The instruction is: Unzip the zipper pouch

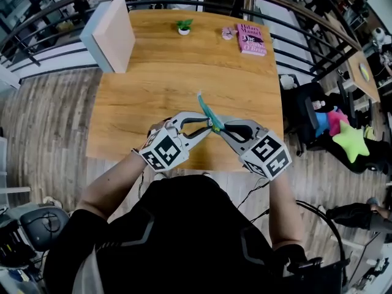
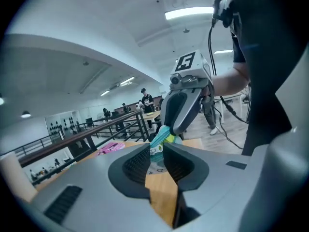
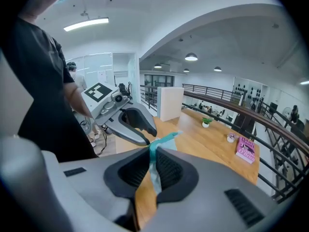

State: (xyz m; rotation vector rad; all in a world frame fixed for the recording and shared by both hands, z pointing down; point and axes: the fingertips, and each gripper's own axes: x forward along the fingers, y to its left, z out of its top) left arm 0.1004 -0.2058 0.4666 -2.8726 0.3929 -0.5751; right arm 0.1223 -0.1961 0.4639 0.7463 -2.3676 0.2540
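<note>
A teal pouch (image 1: 206, 111) is held edge-up in the air over the near side of the table (image 1: 153, 78), where both tools can reach it. The right gripper (image 1: 224, 129) is clamped on the fabric edge — an anchor, it seems, for the pull to come. The left gripper (image 1: 206, 126) faces it nose to nose, jaws nipped on the pouch's end — likely at the zip tab, though the tab itself cannot be made out.

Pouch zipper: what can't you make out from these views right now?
- Head view: zipper pull too small, covered by left tool and right tool tips.
- All views: pouch edge-on, so zipper open or shut unclear.
- Right gripper view: pouch's lower part behind the jaws.
</note>
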